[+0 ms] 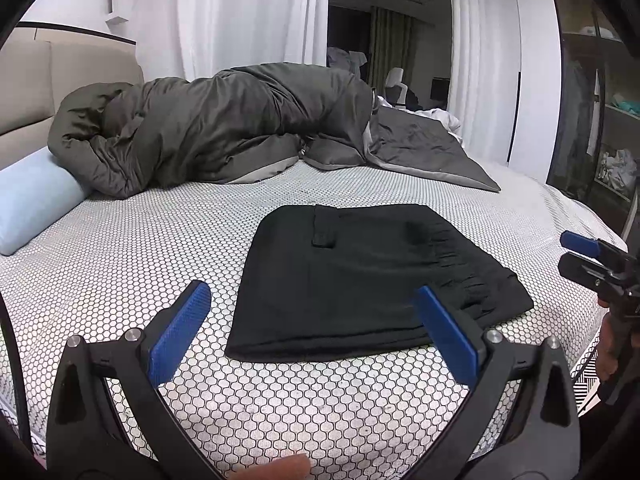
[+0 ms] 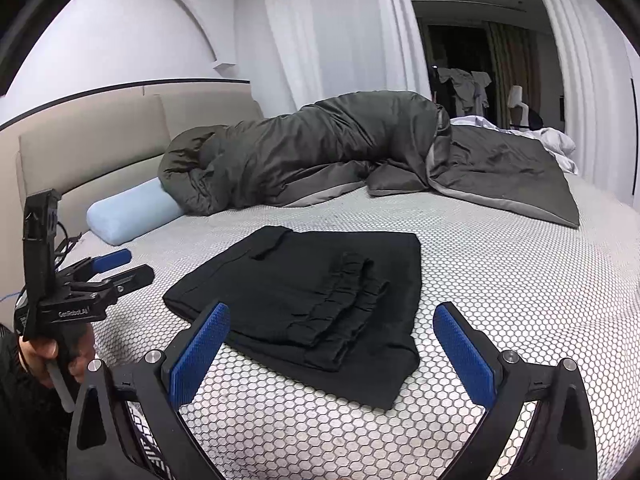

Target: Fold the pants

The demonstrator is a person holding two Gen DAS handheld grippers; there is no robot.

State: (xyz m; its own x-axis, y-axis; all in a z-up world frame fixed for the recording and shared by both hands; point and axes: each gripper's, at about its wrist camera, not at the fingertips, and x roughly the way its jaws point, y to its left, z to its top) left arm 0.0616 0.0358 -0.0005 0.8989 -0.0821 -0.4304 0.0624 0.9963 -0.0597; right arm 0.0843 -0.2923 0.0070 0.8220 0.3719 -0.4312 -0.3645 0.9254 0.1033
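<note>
The black pants point(image 1: 360, 280) lie folded into a compact rectangle on the honeycomb-patterned bed sheet point(image 1: 120, 264); the gathered waistband lies on top toward the near right. They also show in the right wrist view point(image 2: 304, 300). My left gripper point(image 1: 312, 300) is open and empty, held just in front of the pants' near edge. My right gripper point(image 2: 332, 316) is open and empty, held above the pants' near corner. The right gripper shows at the right edge of the left wrist view point(image 1: 576, 252); the left gripper shows at the left of the right wrist view point(image 2: 128, 266).
A dark grey duvet point(image 1: 224, 128) is bunched along the far side of the bed. A light blue bolster pillow point(image 1: 32, 200) lies at the far left by the beige headboard point(image 1: 24, 92). White curtains point(image 1: 248, 16) hang behind. Shelves point(image 1: 616, 152) stand at right.
</note>
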